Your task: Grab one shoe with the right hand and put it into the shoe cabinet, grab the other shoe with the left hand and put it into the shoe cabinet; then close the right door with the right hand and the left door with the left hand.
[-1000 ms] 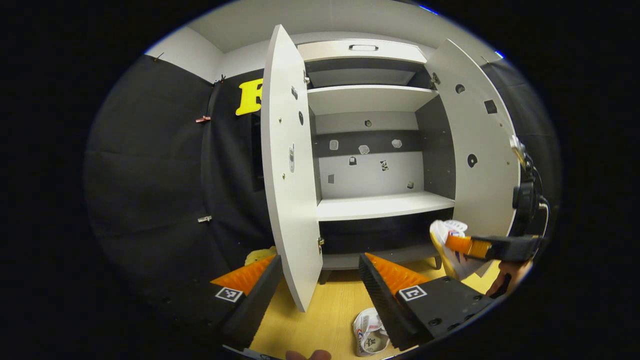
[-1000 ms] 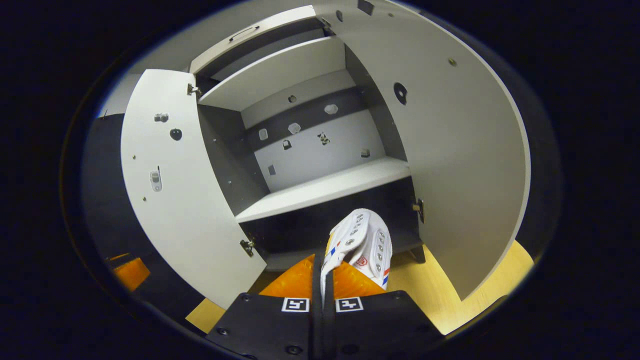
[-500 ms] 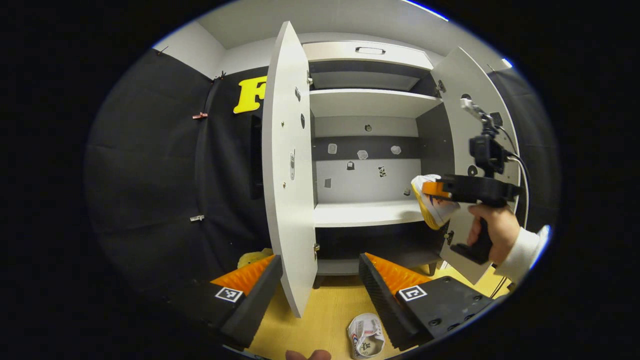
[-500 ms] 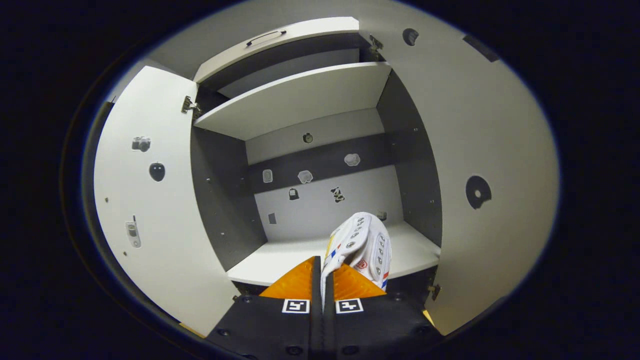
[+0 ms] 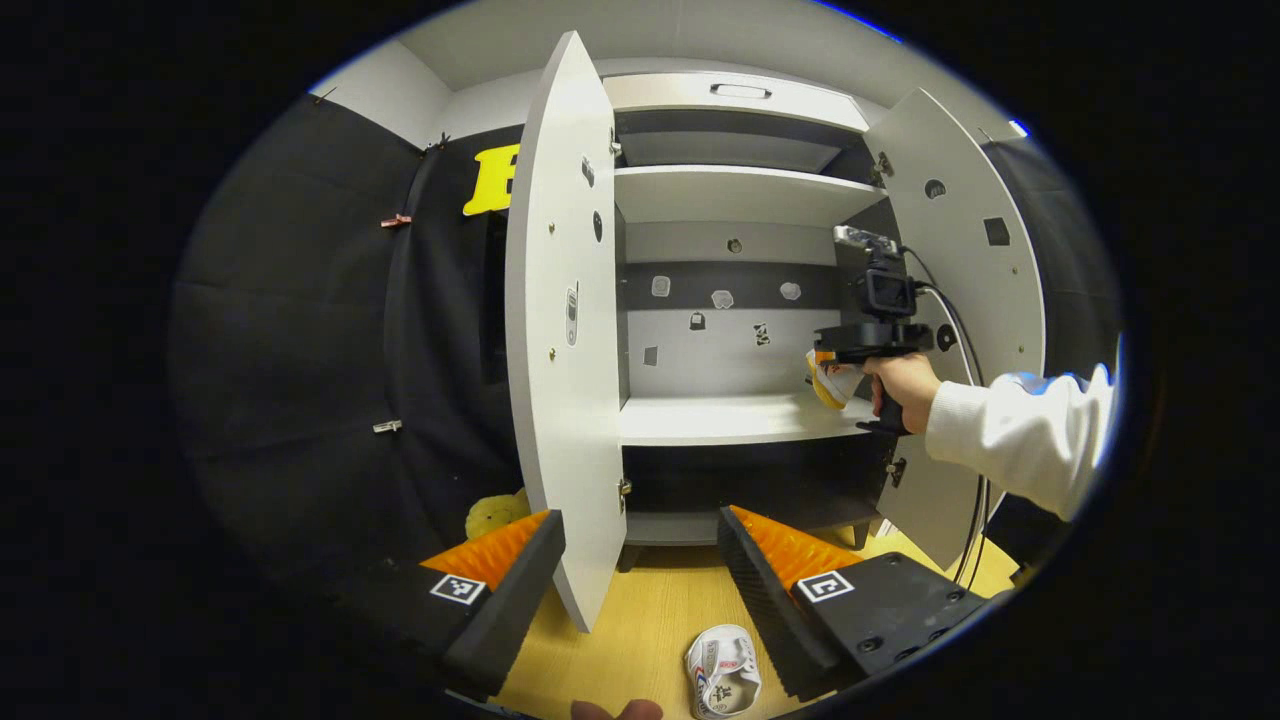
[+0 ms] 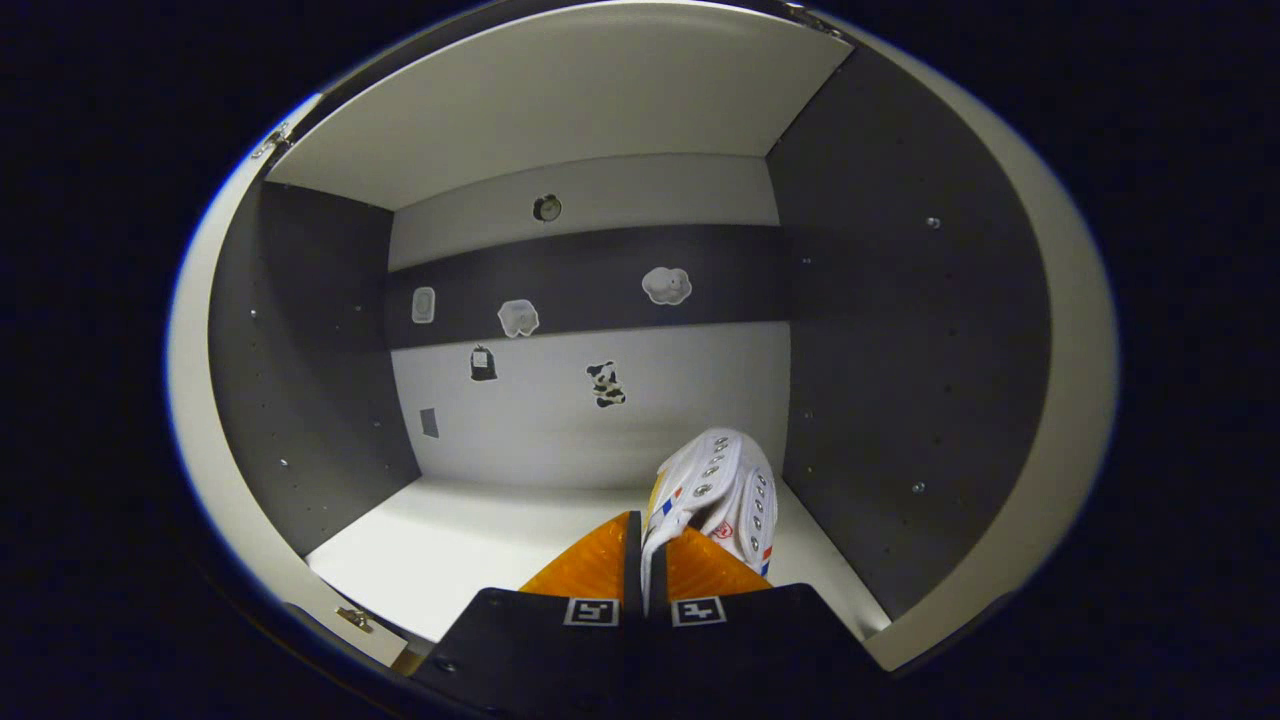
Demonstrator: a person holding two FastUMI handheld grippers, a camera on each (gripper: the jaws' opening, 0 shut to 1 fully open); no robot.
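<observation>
The shoe cabinet stands against the booth wall with both doors swung open: the left door juts edge-on toward the left gripper view, and the right door angles away at the far side. Inside, the cabinet has pale shelves, dark grey side walls and a back panel with a dark band across it, dotted with small stickers. In the right gripper view the middle shelf lies close below, between the dark side walls.

The wooden floor runs in front of the cabinet. A hand in a white sleeve reaches in at the cabinet's right side, holding the right gripper over the middle shelf. Its jaws are clamped on one shoe, pinching its upper edge. That shoe is white with rows of eyelets, small red and blue marks and a yellow edge, and it hangs above the right end of the shelf, near the right wall.

The left gripper hovers low over the floor with its jaws wide apart and nothing between them. The other shoe, white with a printed insole, lies on the floor just beside its right finger. A yellow soft object sits by the cabinet's left foot.
</observation>
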